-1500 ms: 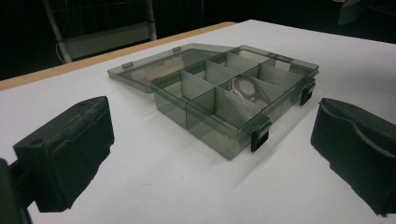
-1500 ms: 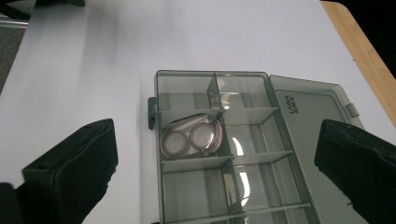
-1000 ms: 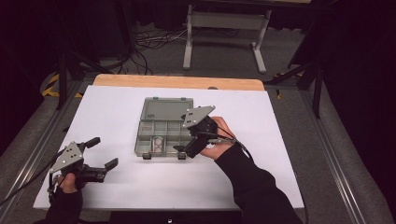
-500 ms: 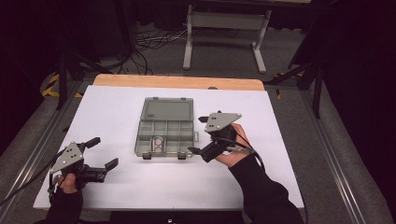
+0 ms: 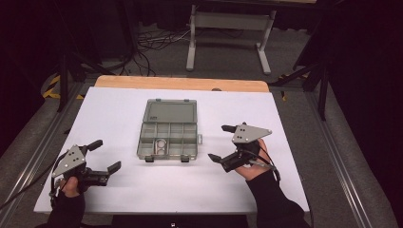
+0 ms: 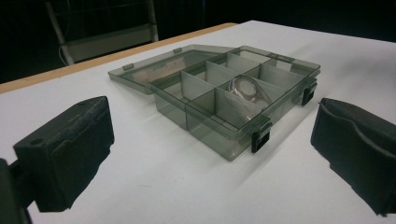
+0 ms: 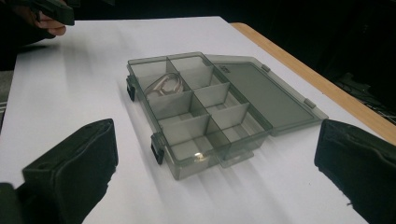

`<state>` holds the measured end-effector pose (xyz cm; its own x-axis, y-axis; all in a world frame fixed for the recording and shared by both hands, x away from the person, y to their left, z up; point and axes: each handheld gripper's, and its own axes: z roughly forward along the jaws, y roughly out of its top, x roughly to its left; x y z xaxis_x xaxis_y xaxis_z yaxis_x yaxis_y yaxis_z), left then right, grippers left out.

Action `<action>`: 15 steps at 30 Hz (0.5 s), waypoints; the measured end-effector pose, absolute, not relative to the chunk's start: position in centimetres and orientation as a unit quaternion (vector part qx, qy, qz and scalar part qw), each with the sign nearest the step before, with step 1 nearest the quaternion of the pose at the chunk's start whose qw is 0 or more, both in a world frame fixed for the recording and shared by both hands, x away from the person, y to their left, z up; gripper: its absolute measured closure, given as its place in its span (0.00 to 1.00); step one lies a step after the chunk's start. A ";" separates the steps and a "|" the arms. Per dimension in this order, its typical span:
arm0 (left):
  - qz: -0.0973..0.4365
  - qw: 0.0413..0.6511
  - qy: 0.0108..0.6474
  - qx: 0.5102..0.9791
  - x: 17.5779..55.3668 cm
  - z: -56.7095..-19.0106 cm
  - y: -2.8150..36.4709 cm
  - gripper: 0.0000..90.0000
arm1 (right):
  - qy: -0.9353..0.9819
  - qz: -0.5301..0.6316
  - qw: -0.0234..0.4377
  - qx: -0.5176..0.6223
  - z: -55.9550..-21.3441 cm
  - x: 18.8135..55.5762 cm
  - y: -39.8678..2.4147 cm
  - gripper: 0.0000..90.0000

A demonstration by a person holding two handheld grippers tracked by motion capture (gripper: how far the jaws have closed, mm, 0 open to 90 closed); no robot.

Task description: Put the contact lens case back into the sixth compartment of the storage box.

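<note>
One compartment box, smoke-grey translucent plastic, lying at the middle of the white table. Lid thrown fully open and lying flat on the far side, joined along the hinge edge. Tray divided by thin partitions into small cells. Two black latches on the near wall, both hanging free. A small tab projects from the box's right side.

One metal ring-shaped item, shiny, lying in a near-row cell left of centre; its exact kind cannot be told. Seen in the left gripper view and the right gripper view through the clear walls.

One small marking on the lid near its corner, too small to read. No other writing legible.

One left gripper, hand-held, near the table's front left, well apart from the box; jaws spread wide, nothing between them.

One right gripper, hand-held, just right of the box's near corner, not touching it; jaws likewise spread wide and empty.

One strip of bare wood along the table's far edge.
</note>
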<state>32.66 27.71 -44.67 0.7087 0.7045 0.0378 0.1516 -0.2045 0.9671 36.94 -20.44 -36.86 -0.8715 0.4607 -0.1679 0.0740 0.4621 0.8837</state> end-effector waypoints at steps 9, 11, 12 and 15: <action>0.246 0.560 0.288 0.737 32.6 -44.8 27.6 0.00 | 0.810 0.515 0.208 0.190 -39.2 35.6 -23.6 0.00; 0.247 0.559 0.287 0.738 32.6 -44.7 27.6 0.00 | 0.806 0.517 0.206 0.200 -40.0 35.3 -24.5 0.00; 0.247 0.559 0.285 0.738 32.6 -44.8 27.6 0.00 | 0.804 0.518 0.207 0.205 -40.3 35.2 -24.8 0.00; 0.249 0.557 0.281 0.741 32.7 -44.8 27.6 0.00 | 0.799 0.520 0.209 0.217 -41.0 34.9 -25.6 0.00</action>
<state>32.69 27.58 -44.84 0.7174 0.6944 0.0562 0.1388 -0.2214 0.9653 34.92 -25.57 -41.04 -0.8184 0.5641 -0.1095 0.1288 0.3657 0.9218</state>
